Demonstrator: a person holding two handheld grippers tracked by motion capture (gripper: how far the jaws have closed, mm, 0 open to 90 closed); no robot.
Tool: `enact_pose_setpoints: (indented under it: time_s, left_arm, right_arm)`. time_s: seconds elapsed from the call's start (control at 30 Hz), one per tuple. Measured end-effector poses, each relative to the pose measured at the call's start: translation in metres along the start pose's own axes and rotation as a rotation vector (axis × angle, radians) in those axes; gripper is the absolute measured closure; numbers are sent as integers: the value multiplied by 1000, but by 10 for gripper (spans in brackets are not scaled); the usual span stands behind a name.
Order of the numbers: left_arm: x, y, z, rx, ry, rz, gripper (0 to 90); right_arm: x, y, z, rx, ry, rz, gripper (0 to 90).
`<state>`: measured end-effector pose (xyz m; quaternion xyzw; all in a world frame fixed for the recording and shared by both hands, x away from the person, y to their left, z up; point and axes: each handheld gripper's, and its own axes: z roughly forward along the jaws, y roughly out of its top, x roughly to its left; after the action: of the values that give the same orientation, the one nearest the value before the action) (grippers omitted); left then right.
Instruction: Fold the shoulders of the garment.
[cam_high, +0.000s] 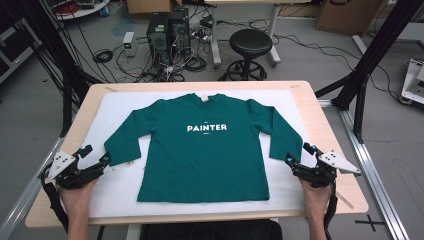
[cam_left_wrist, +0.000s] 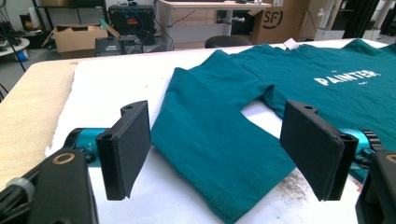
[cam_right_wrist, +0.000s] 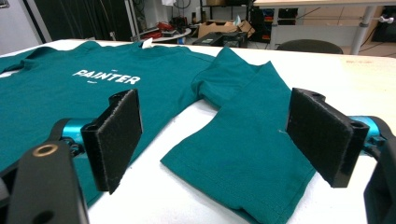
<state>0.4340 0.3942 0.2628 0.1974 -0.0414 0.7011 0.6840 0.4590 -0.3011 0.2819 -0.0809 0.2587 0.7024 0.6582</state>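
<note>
A dark green long-sleeved shirt (cam_high: 205, 150) with white "PAINTER" lettering lies flat, front up, on a white mat (cam_high: 120, 190), sleeves angled down and outward. My left gripper (cam_high: 97, 156) stands open just left of the left sleeve cuff (cam_high: 117, 152); in the left gripper view that cuff (cam_left_wrist: 224, 163) lies between and ahead of the wide-apart jaws. My right gripper (cam_high: 299, 153) is open beside the right sleeve cuff (cam_high: 280, 150), and the right gripper view shows the cuff (cam_right_wrist: 247, 163) spread between its jaws. Neither holds anything.
The mat covers a light wooden table (cam_high: 330, 130). Behind the table stand a black stool (cam_high: 250, 47), computer towers (cam_high: 167, 30) and tangled cables on the floor. Black frame posts (cam_high: 367, 60) rise at both sides. Bare mat lies in front of the shirt hem.
</note>
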Motion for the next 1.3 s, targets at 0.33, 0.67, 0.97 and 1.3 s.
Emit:
enact_pose_setpoints:
  time_s: [0.33,0.67,0.97,1.3]
  left_arm:
    - [-1,0,0,0,5,7,248]
    - [0,0,1,7,5,-6,248]
    - [1,0,0,5,-18,2,248]
    - [-2,1,3,29,-6,27,248]
  right_arm:
    - [0,0,0,5,-3,-4,191]
    - [0,0,0,6,-1,-6,191]
    - [1,0,1,12,-3,-7,191]
    - [3,1,2,24,-14,-24,191]
